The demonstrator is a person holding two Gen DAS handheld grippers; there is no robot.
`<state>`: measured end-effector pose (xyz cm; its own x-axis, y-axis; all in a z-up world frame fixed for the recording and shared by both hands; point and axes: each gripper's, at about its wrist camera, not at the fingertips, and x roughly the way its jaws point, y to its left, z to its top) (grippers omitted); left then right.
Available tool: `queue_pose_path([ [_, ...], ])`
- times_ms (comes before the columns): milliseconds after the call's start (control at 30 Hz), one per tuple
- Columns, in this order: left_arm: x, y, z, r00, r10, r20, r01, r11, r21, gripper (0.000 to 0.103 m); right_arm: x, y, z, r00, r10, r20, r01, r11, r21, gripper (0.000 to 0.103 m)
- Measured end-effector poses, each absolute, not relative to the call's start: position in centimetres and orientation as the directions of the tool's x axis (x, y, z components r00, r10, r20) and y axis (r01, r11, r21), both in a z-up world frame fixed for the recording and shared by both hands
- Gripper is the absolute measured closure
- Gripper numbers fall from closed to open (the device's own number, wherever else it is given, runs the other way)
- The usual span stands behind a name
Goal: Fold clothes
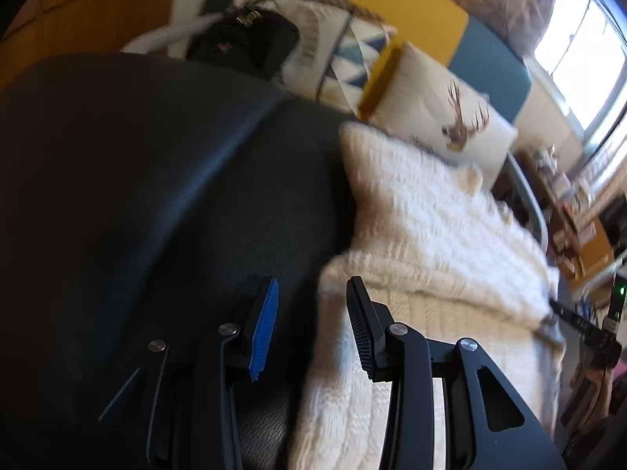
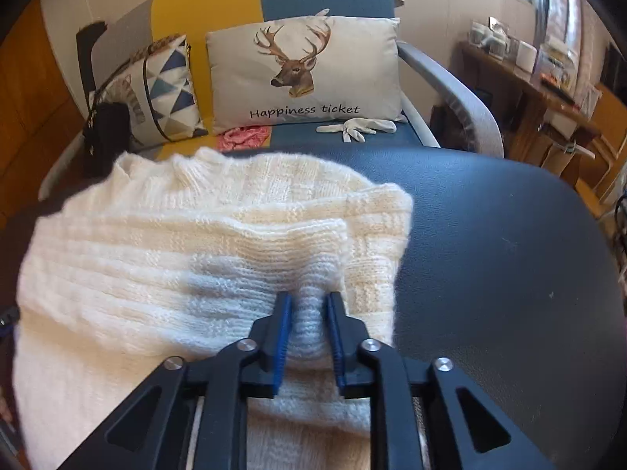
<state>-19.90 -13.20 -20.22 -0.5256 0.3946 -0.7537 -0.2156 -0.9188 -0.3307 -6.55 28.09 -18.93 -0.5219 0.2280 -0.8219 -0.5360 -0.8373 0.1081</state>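
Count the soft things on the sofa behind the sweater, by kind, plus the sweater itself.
Sweaters: 1, the cream knit sweater
Cushions: 2, the deer cushion and the triangle-pattern cushion
White gloves: 1
Pink knit items: 1
Total: 5

Your right gripper (image 2: 309,313) points down at the folded cream knit sweater (image 2: 156,258) on the dark padded surface (image 2: 501,243), a ridge of knit bulging between its blue pads (image 2: 283,337), jaws slightly parted. Beyond lie a deer cushion (image 2: 301,70), a white glove (image 2: 358,127) and a pink cloth (image 2: 245,137).
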Motion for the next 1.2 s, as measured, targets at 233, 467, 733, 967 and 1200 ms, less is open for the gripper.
queue_pose_path([
  [233, -21.4, -7.1, -15.8, -0.525, 0.532, -0.664, -0.432, -0.839, -0.331, 0.051, -6.6, 26.0, -13.8, -0.652, 0.227, -0.724, -0.476, -0.865, 0.158, 0.076],
  [467, -21.7, -3.5, -21.6, -0.509, 0.391, -0.766, -0.511, -0.854, -0.097, 0.051, -9.0, 23.0, -20.6, -0.548, 0.235, -0.803, -0.421, -0.907, 0.022, 0.076],
  [733, -23.5, -3.7, -17.9, -0.542, 0.486, -0.686, -0.536, -0.828, -0.163, 0.051, -11.3, 23.4, -17.7, -0.609, 0.224, -0.761, -0.404, -0.913, 0.055, 0.076],
  [967, -30.3, -2.0, -21.5, -0.522, 0.285, -0.804, -0.439, -0.898, -0.033, 0.039, -14.7, 21.9, -20.8, -0.533, 0.274, -0.800, -0.374, -0.925, -0.067, 0.067],
  [1200, -28.5, -5.9, -19.1, -0.564, 0.416, -0.713, -0.437, -0.883, -0.169, 0.036, -11.4, 21.3, -18.2, -0.629, 0.293, -0.720, -0.349, -0.934, -0.075, 0.007],
])
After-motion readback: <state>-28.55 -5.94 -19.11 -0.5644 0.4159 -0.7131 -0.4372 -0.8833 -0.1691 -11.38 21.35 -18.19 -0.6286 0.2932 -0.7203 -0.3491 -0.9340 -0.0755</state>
